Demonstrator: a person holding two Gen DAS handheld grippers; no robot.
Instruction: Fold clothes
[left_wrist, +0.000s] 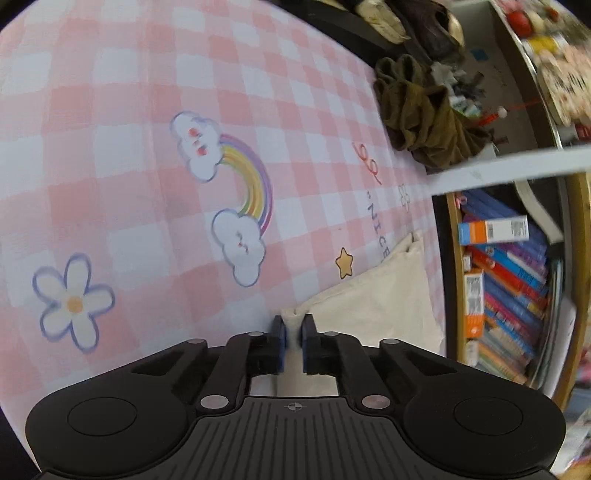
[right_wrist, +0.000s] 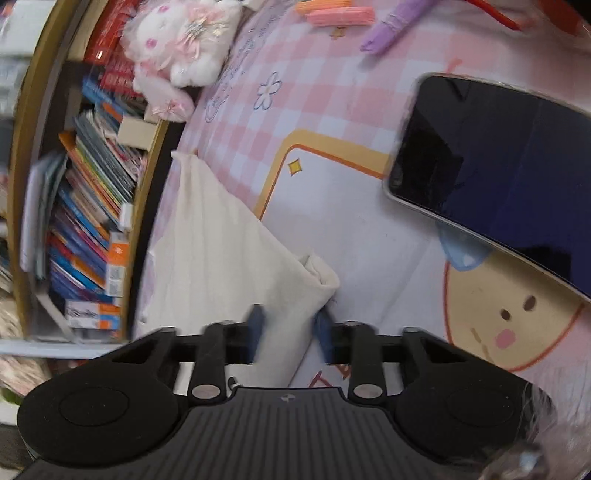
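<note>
Your left tongs (left_wrist: 293, 334) are pinched tight on one corner of the cream cloth (left_wrist: 373, 295). Your right tongs (right_wrist: 290, 328) are open wide, with the other bunched corner of the cloth (right_wrist: 221, 251) sitting between the pads but not squeezed. The cloth lies on the pink checked bed sheet (left_wrist: 147, 110), close to the bed edge by the bookshelf (right_wrist: 88, 206). Close your right tongs on that corner first. Then lift both corners together, keep the edge straight, and lay it flat over the rest. Mind the phone (right_wrist: 498, 177) lying near the cloth.
</note>
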